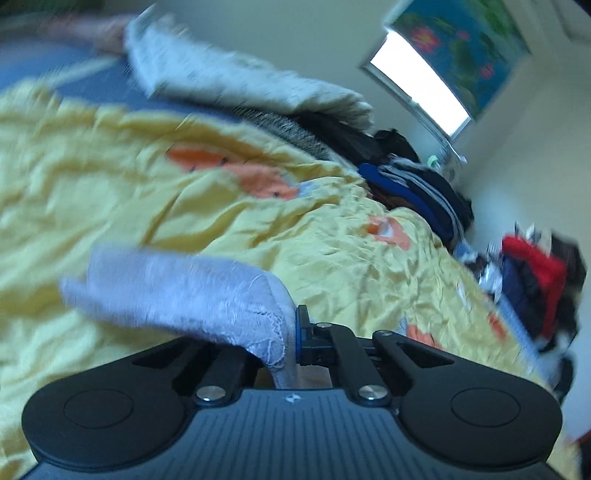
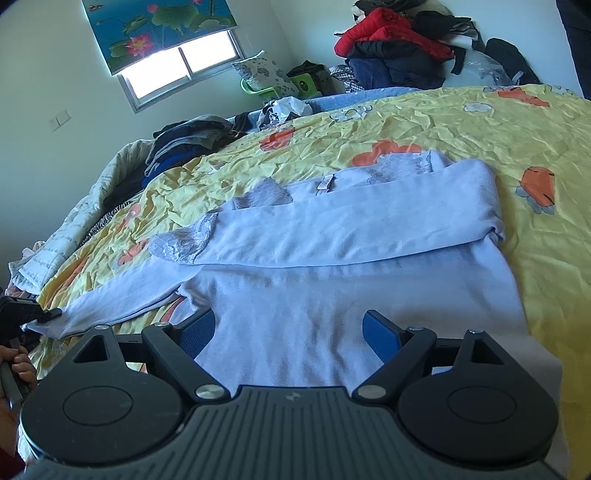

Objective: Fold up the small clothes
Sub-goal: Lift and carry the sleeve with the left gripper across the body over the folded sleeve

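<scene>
Left claw point(image 1: 291, 343) pinching lavender top's sleeve cuff point(image 1: 266, 332); right claw point(image 2: 288, 332) spread over top point(image 2: 332, 266) on bed point(image 2: 480, 122).

Both wrist cameras look forward, tilted down, close over the yellow bedspread point(image 2: 461, 140) — shared ground; left view rolled.

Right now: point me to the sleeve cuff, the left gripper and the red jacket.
sleeve cuff point(image 1: 258, 328), left wrist view, lace edge at the jaws
left gripper point(image 1: 295, 339), left wrist view, closed fingertips
red jacket point(image 2: 384, 27), right wrist view, top of the pile
</scene>
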The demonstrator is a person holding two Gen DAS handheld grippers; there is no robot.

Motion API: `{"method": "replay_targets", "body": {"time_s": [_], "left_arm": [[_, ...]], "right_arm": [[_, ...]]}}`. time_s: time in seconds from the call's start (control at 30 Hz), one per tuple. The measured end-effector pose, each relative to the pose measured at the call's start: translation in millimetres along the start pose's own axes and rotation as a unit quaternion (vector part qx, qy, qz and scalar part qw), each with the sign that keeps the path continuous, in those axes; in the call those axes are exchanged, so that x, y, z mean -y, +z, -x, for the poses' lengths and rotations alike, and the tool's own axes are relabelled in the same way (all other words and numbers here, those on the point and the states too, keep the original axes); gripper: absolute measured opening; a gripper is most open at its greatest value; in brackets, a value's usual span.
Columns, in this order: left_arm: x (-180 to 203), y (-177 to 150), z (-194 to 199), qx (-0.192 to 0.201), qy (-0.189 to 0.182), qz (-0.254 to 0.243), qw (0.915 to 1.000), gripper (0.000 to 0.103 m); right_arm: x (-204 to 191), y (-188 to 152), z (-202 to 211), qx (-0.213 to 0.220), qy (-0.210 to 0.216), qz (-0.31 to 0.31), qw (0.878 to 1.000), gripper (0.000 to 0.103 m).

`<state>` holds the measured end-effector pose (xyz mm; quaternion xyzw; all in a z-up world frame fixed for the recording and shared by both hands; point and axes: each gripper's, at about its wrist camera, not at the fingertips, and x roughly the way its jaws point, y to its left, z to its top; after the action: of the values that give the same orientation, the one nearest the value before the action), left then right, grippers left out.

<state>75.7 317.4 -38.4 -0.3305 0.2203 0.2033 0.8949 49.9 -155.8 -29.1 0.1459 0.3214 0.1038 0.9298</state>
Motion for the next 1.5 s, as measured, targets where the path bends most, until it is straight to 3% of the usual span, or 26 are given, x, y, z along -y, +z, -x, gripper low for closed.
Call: {"method": "replay_targets", "body": {"time_s": [0.2, 0.33, 0.8, 1.5], "left_arm": [[61, -16, 11, 0.020, 0.003, -0.138, 0.9903, 0.002], [95, -32, 13, 0.024, -0.013, -0.194, 0.9807, 0.002], [177, -69, 28, 0.016, -0.076, -0.255, 0.9639, 0.002], [272, -130, 41, 0.007, -0.138, -0.350, 0.9263, 0.002]], "right_arm": [[9, -1, 2, 0.000, -0.004, -0.010, 1.000, 0.089], [12, -2, 5, 0.002, -0.005, -0.009, 1.000, 0.089], [34, -8, 15, 0.007, -0.012, -0.032, 0.999, 0.089], [56, -13, 34, 0.019, -0.023, -0.053, 0.998, 0.089]]}}
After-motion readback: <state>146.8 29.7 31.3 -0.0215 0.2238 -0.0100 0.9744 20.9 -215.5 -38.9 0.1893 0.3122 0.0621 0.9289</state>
